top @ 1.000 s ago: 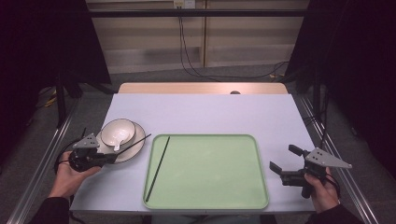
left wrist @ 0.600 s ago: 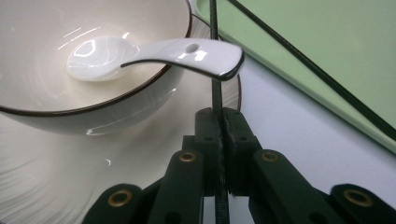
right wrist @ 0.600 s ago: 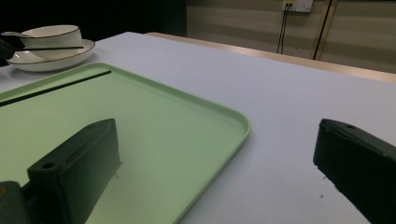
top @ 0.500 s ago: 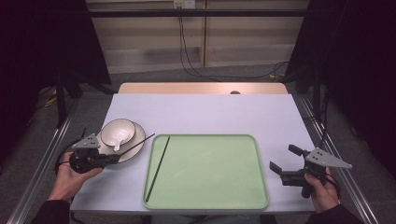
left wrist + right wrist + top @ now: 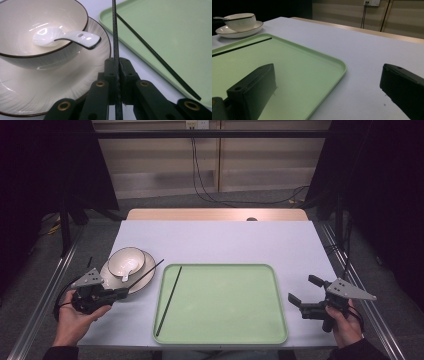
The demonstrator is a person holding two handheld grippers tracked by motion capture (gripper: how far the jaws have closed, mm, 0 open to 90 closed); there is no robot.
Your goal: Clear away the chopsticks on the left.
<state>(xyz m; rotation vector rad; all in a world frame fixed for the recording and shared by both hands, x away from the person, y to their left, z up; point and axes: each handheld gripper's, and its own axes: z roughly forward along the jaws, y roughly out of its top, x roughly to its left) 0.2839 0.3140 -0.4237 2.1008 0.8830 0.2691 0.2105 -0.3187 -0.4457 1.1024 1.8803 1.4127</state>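
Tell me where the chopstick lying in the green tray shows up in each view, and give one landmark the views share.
High view: the loose chopstick lies along the tray's left side.
Left gripper view: it slants down the right, beyond the chopstick clamped in the left gripper.
Right gripper view: a dark line at upper left.
Shared landmark: the green tray.

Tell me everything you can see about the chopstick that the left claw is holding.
The held chopstick is a thin, straight, black stick with a finely textured surface. The left claw has its jaws shut on it partway along its length. From there it points forward and right, passing over the edge of the plate beside the bowl, its tip reaching toward the green tray. A second chopstick lies separately on that tray.
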